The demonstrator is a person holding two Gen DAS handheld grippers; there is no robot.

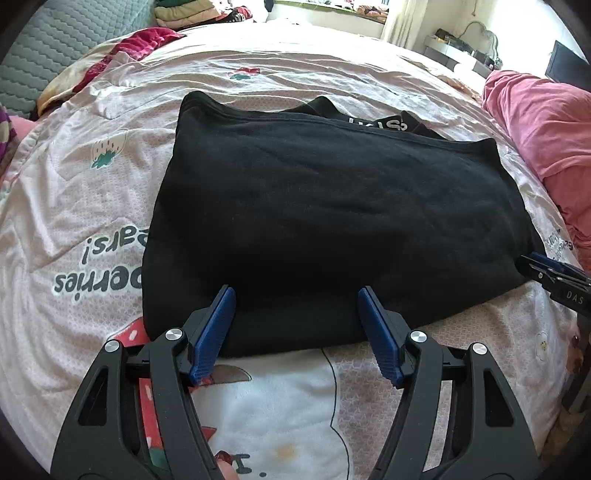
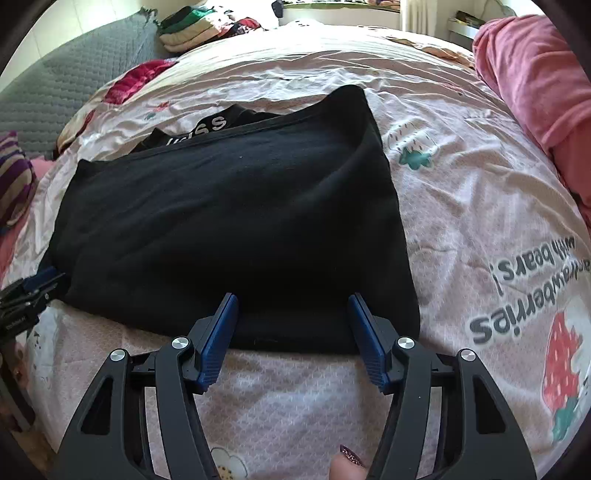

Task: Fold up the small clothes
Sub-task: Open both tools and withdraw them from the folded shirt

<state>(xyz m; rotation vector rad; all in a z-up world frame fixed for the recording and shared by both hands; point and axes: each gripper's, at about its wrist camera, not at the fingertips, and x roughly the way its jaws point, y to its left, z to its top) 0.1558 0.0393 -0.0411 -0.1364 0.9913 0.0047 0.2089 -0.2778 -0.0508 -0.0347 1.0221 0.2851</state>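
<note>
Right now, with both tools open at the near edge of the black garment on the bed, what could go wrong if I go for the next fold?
1. The black garment is already layered; the left tool and right tool might pinch only the top layer, leaving the rest behind.
2. The printed waistband sticks out at the far edge, so the fold may end uneven.
3. The fingers could also catch the soft strawberry-print bedsheet underneath.

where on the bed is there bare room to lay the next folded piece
Bare quilt beyond the black garment, up to the clothes pile. Another bare patch on the right gripper's side, between the garment and the pink blanket. Crowded: the near edge, where the left gripper and the right gripper sit open.
</note>
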